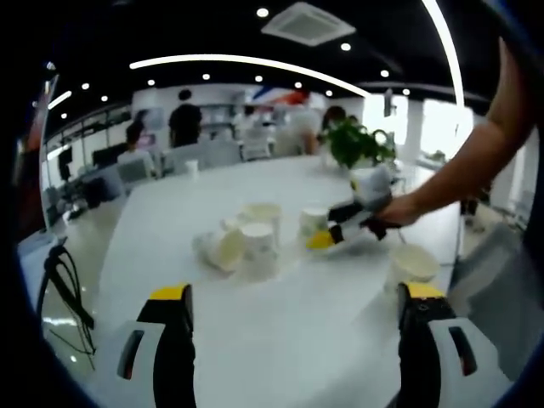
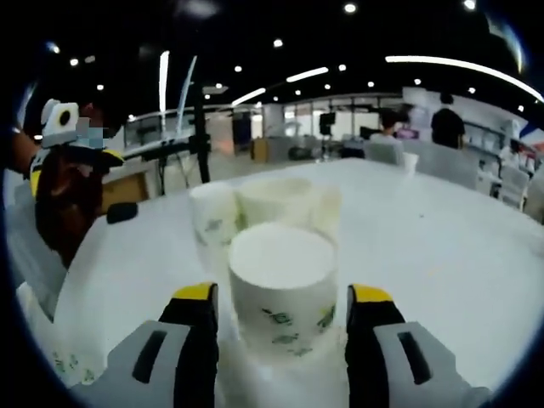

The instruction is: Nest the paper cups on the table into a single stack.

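Several white paper cups cluster mid-table in the left gripper view: one on its side, one upside down, others behind. A further cup stands alone by my left gripper's right jaw. My left gripper is open, short of the cluster, holding nothing. My right gripper reaches in from the right beside a cup. In the right gripper view, an upside-down cup sits between the jaws of my right gripper, which is open with thin gaps. More cups stand behind.
The round white table has free surface on the near and left sides. A potted plant stands at its far edge. People and chairs are beyond. Black cables hang off the left. A small dark object lies near the table's edge.
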Demonstrator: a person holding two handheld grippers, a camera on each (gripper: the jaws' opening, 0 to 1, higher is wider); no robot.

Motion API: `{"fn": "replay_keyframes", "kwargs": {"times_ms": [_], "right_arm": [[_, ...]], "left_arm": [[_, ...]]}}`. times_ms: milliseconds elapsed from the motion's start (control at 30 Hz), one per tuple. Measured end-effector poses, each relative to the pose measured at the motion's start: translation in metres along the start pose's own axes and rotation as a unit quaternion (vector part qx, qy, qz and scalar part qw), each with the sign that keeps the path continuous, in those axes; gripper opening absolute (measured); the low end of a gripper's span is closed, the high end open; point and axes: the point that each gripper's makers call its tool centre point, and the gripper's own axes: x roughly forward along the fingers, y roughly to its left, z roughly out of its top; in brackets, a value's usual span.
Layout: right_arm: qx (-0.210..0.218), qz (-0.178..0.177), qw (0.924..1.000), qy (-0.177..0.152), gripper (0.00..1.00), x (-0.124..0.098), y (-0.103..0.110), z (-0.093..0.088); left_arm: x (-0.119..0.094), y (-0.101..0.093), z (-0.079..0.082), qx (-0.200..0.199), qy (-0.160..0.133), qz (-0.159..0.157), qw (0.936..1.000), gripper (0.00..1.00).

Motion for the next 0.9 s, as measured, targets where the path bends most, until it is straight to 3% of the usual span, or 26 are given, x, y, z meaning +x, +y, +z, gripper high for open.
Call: {"fn": "replay_keyframes", "kwargs": {"times_ms": [67,600,900], "right_arm": [[-0.016,0.000,0.9997,-0.018,0.42,0.001,-0.001,0.006],[-0.022,-0.010,0.9995,-0.019,0.41,0.001,-0.010,0.014],[-0.008,-0.020,0.9995,-0.025,0.40,-0.012,-0.025,0.043]], "left_arm": [[0.000,0.000,0.000,0.001,0.000,0.002,1.0000,0.98],[0.001,0.000,0.003,0.007,0.000,-0.003,1.0000,0.98],[0.004,-0.002,0.008,0.007,-0.003,-0.010,0.9999,0.98]]}}
